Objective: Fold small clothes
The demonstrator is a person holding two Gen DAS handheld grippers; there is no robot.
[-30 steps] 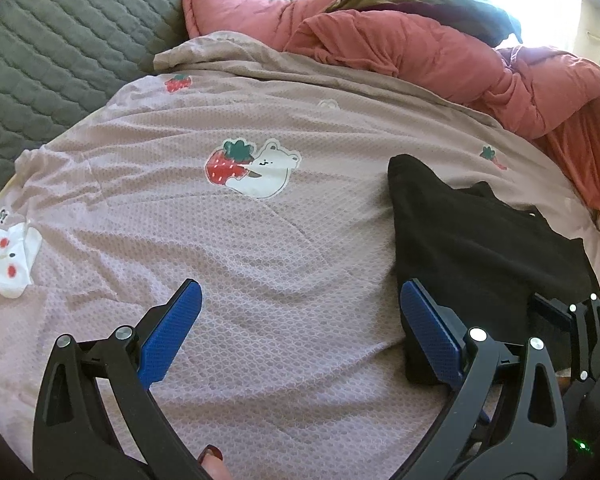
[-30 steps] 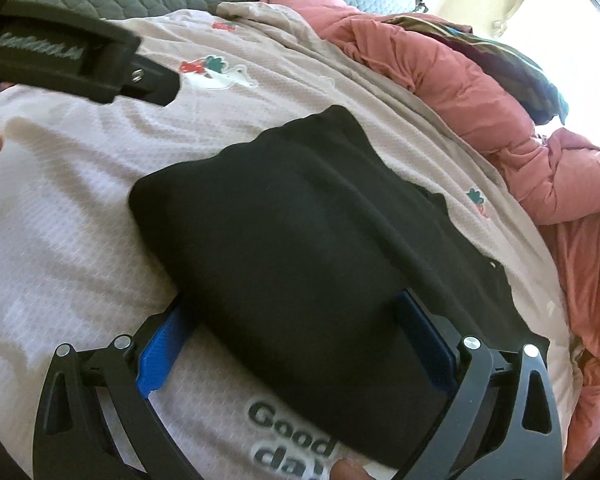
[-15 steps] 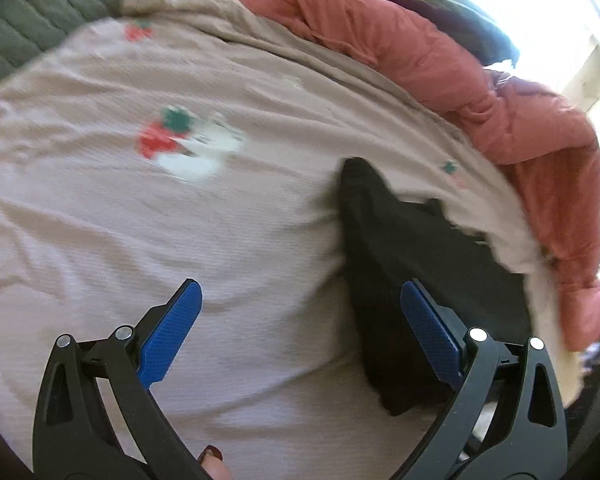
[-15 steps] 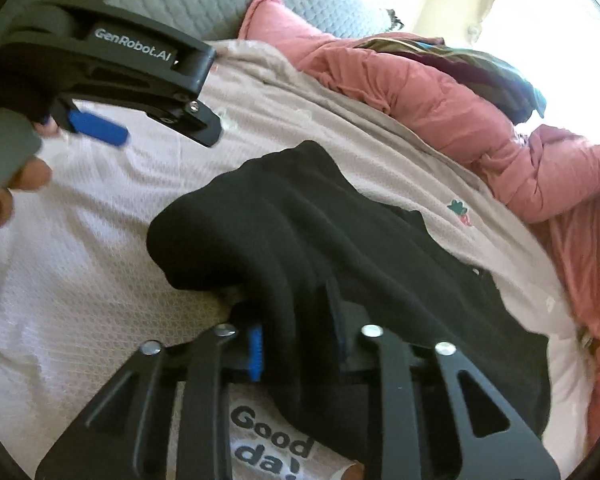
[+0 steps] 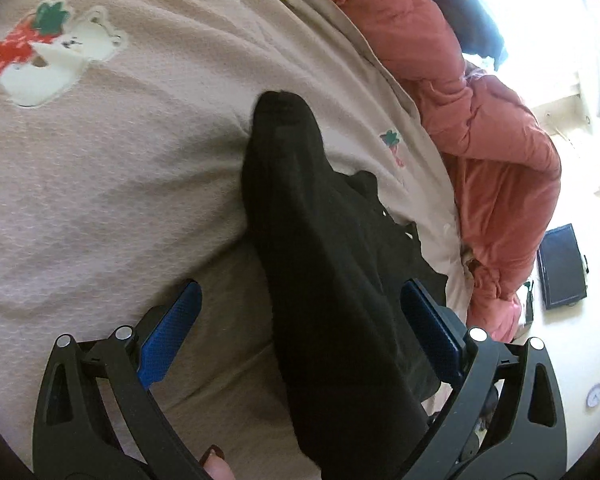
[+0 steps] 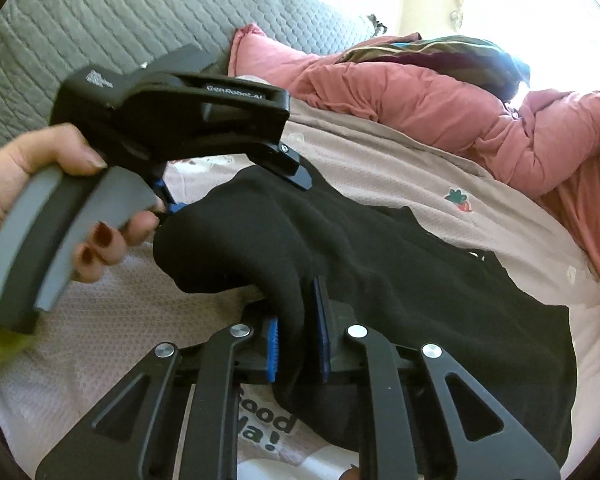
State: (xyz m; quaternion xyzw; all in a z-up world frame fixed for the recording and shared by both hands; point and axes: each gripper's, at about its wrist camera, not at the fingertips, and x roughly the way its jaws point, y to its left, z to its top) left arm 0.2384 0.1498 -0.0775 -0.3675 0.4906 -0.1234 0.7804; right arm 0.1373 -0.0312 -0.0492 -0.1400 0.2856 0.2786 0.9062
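A black garment (image 5: 332,264) lies folded on a pale pink bedspread (image 5: 112,184). My left gripper (image 5: 300,332) is open, its blue pads on either side of a raised ridge of the black cloth. My right gripper (image 6: 298,340) is shut on a bunched fold of the same black garment (image 6: 400,280) at its near edge. The left gripper also shows in the right wrist view (image 6: 236,200), held by a hand over the garment's far left corner.
A crumpled salmon-pink duvet (image 5: 496,168) lies along the bed's right side, with a dark multicoloured cloth (image 6: 440,60) on it. A grey quilted headboard (image 6: 112,28) stands behind. A strawberry-and-bear print (image 5: 52,52) marks the bedspread. Floor and a dark flat object (image 5: 560,268) lie beyond the bed.
My right gripper closed on the garment's near fold and lifted it. My left gripper swung right and now straddles the raised black cloth.
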